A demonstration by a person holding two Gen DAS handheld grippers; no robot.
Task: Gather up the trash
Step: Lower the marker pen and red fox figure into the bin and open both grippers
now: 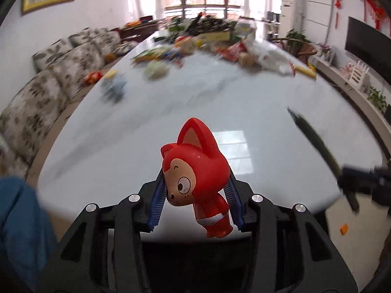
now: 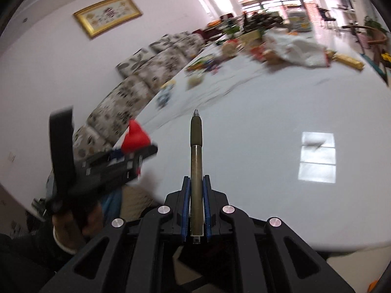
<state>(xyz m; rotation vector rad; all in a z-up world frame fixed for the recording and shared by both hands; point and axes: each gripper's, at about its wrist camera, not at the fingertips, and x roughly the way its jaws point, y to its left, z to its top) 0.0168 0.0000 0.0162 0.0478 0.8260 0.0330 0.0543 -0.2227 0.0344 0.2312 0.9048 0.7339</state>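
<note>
The red toy fox is made of hard, shiny plastic. It looks light and stiff, and it is smooth, so it could slip or twist. The round head is the widest part and a good place to hold it. That is where the left gripper has it. The two blue pads press on the sides of the head, one on each side, so the jaws stand about half way and hold the toy tight. The toy leans over, with its ears up and away and its feet hanging down near the gripper body. It is up in the air over the near edge of the white table.

The pen is thin, long and hard. It is light too. It has a soft-looking grip part near the tip. The right gripper holds it by the back end, with the jaws nearly together on it. The pen sticks straight out in front, tip away, above the table.

Far off on the table lies a pile of wrappers and bags. It is blurry. Those look soft and crinkly.
</note>
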